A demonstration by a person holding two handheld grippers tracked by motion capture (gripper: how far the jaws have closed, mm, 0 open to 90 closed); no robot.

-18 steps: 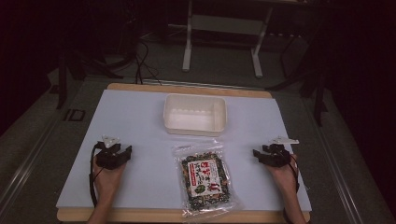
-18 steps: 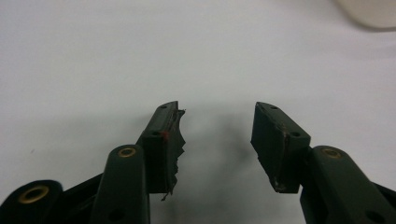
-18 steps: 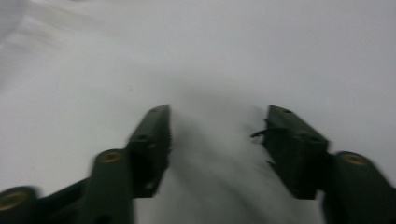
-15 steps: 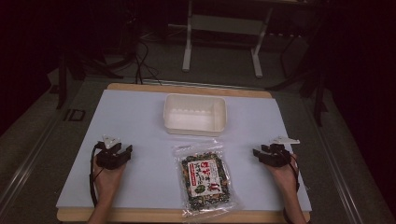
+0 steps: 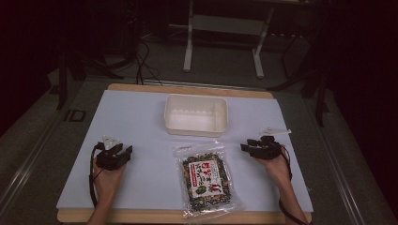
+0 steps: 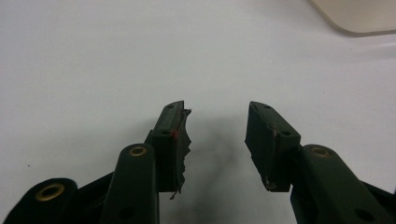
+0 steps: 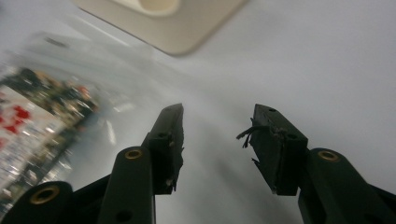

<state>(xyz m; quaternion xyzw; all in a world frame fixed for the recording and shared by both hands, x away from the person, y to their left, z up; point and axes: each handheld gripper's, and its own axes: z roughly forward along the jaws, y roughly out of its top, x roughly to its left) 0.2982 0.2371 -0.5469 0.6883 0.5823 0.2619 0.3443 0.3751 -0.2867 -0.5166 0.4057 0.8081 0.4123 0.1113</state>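
- Starting at the left gripper [image 6: 217, 140], its two black jaws are seen well parted in the left gripper view, with nothing between them but bare white table cover; torn black padding hangs from the inner face of one jaw.
- Nothing is held by the right gripper [image 7: 217, 144] either: in the right gripper view its jaws stand wide apart over the white surface, and frayed threads are seen on one pad.
- In the high view the left gripper [image 5: 114, 155] is held low over the table by the left hand [image 5: 107, 174] near the left side, and the right gripper [image 5: 259, 148] by the right hand [image 5: 277, 166] near the right side; both are well apart from each other.
- Between the two hands a clear snack bag [image 5: 206, 180] is laid flat on the white table cover [image 5: 141, 122], reaching almost to the near edge. Dark mixed pieces are seen inside it, under a label printed in red and white; what the pieces are cannot be told.
- The bag's blurred edge [image 7: 42, 116] is seen just beside the right gripper's jaws, not touched by them.
- Just beyond the bag a white rectangular tray [image 5: 196, 115] is set upright, open side up, and its inside appears empty.
- A corner of that tray [image 6: 359, 16] is seen well ahead of the left gripper.
- A small white strip [image 5: 276, 131] lies on the cover near the right gripper.
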